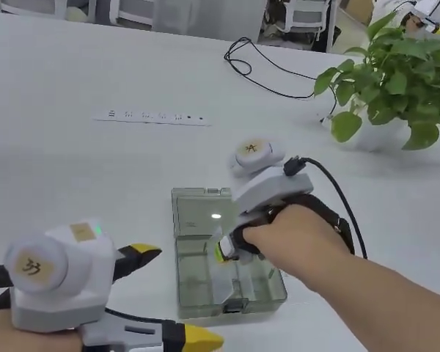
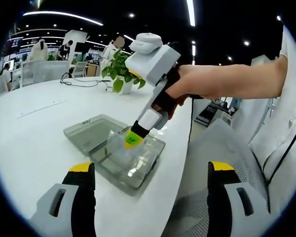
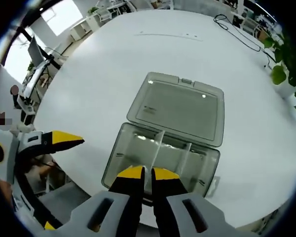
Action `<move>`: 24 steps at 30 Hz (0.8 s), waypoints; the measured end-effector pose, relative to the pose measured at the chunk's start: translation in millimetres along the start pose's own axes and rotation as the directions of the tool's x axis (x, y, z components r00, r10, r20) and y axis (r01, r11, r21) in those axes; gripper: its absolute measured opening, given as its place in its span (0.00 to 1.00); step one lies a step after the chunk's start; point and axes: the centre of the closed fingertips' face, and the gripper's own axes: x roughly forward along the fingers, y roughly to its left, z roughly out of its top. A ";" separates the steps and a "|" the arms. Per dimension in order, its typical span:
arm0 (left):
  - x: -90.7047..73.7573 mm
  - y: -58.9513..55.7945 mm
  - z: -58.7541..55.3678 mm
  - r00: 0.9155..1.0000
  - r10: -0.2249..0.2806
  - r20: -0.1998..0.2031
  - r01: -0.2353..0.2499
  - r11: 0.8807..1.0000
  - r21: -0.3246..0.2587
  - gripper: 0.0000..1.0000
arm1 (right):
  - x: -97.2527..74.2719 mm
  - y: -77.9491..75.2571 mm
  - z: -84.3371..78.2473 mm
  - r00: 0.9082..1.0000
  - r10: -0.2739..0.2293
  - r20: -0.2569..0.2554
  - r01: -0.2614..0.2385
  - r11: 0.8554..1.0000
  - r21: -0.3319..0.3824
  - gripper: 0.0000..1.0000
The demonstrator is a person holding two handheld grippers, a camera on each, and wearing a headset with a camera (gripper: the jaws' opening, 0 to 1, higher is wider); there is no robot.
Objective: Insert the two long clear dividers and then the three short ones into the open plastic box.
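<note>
The smoky clear plastic box (image 1: 268, 287) lies near the table's front edge, its lid (image 1: 202, 213) folded open behind it. My right gripper (image 1: 224, 253) points down into the box tray (image 3: 119, 157). Its jaws are closed on the top edge of a thin clear divider (image 3: 155, 148) that stands in the tray among other clear dividers (image 3: 186, 154). From the left gripper view, the right gripper (image 2: 133, 139) holds that divider (image 2: 116, 144) over the box (image 2: 84, 132). My left gripper (image 1: 172, 297) hovers left of the box, wide open and holding nothing, as its own view (image 2: 150, 168) confirms.
A white power strip (image 1: 150, 116) lies further back on the white table (image 1: 73, 169). A potted green plant (image 1: 385, 81) and a looped black cable (image 1: 264, 66) sit at the back right. The table's near edge (image 2: 175, 163) runs just behind the box.
</note>
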 end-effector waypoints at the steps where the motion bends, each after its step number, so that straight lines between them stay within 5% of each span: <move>1: -0.1 -0.1 0.0 1.000 0.000 0.001 0.000 1.000 -0.001 0.97 | 0.2 0.7 0.0 1.000 -0.002 -0.001 0.002 1.000 -0.009 0.07; 13: -0.8 1.4 -1.7 1.000 0.009 0.002 -0.009 1.000 -0.005 0.96 | 0.7 3.2 2.1 1.000 -0.026 -0.002 0.025 0.997 -0.074 0.07; 24: -3.0 2.6 -2.7 1.000 0.015 0.002 -0.015 1.000 -0.006 0.97 | 5.2 6.0 2.5 0.999 0.045 0.002 -0.045 0.999 -0.030 0.07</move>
